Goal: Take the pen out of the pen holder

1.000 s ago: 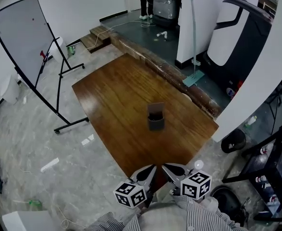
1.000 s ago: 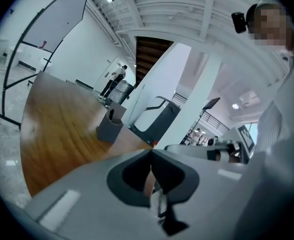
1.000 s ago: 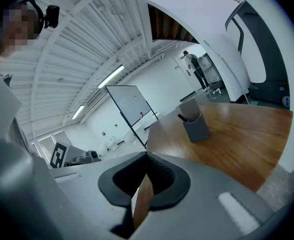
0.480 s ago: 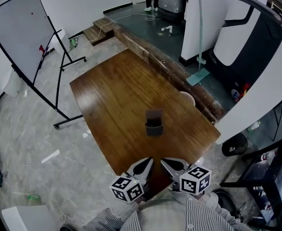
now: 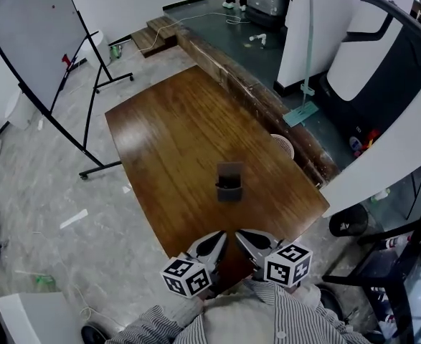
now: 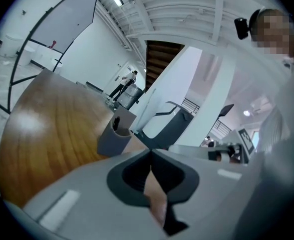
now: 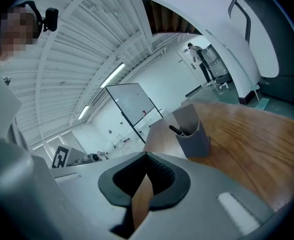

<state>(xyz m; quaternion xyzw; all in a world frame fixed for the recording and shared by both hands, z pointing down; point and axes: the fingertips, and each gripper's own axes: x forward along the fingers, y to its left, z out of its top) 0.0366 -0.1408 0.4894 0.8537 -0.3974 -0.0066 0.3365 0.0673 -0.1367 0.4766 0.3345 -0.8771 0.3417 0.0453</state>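
The left gripper (image 5: 210, 246) and the right gripper (image 5: 247, 244) both have their jaws pressed together and empty. They are side by side over the near corner of the table (image 5: 160, 135), well apart from the pen holder (image 5: 229, 183). The pen (image 7: 176, 130) leans inside the holder, and bare wood surrounds it. A whiteboard (image 5: 31, 38) stands on the floor far left of the holder.

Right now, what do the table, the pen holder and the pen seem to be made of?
Table: wood or wood veneer, judging by the brown streaked grain; a pale sheen suggests a glossy varnish.
Pen holder: probably plastic, an even grey with a matte, unreflective surface.
Pen: dark and slim, but too small to tell the material.
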